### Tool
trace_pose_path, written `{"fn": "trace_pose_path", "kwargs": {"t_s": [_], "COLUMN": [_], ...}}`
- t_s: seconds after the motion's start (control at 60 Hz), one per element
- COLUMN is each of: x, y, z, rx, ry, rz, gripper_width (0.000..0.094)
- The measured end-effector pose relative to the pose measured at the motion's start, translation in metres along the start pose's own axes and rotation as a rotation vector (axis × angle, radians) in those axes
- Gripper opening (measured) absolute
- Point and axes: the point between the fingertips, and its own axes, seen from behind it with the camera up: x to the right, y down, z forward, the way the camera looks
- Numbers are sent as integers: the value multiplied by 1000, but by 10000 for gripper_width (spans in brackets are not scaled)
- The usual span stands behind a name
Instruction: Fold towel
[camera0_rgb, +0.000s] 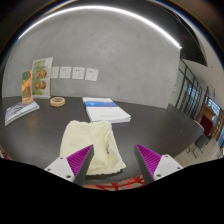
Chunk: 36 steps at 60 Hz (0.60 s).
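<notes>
one pale yellow towel (92, 143) lies on the one dark table (150, 125), with one stack of white and blue papers (105, 110) and one roll of tape (57, 101). one printed poster (35, 80) stands at the table's far side, and three white sheets (76, 73) hang on the wall. one gripper (112, 162) shows two fingers, each with one magenta pad (76, 158), set apart.

Soft cloth towel (92, 146), matt table (150, 128)
</notes>
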Motion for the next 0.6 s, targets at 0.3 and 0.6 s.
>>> {"fn": "trace_pose_path", "kwargs": {"t_s": [0.3,0.6], "x": [-95,-197], "y": [10,52], "z": [-173,-333], "rx": [84,114], "ry": [-184,-348], "rz": [14,-90], "gripper_width": [835,829]}}
